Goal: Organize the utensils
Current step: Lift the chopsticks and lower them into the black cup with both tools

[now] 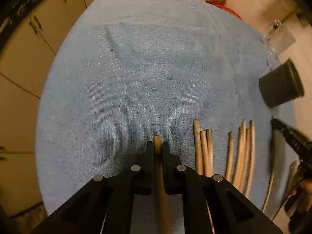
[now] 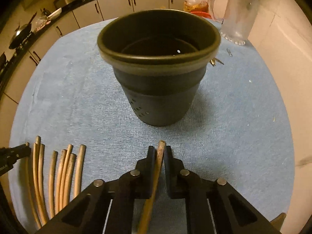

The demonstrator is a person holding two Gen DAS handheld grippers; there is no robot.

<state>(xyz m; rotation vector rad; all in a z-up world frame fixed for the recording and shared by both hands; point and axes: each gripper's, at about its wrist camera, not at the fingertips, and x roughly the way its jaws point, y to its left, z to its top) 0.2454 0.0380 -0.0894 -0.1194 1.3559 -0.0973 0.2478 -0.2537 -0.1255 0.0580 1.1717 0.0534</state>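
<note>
My left gripper is shut on a wooden chopstick whose tip pokes out between the black fingers, above the blue towel. Several more chopsticks lie side by side on the towel to its right. My right gripper is shut on another chopstick, held slightly slanted. Straight ahead of the right gripper stands a dark round utensil holder, upright and empty as far as I see. The same holder shows at the right edge of the left wrist view. The loose chopsticks lie at lower left.
A clear glass pitcher stands behind the holder at the back right. Small metal bits lie on the towel by the holder. Kitchen cabinets and a dark counter with pans run along the back. The other gripper enters from the right.
</note>
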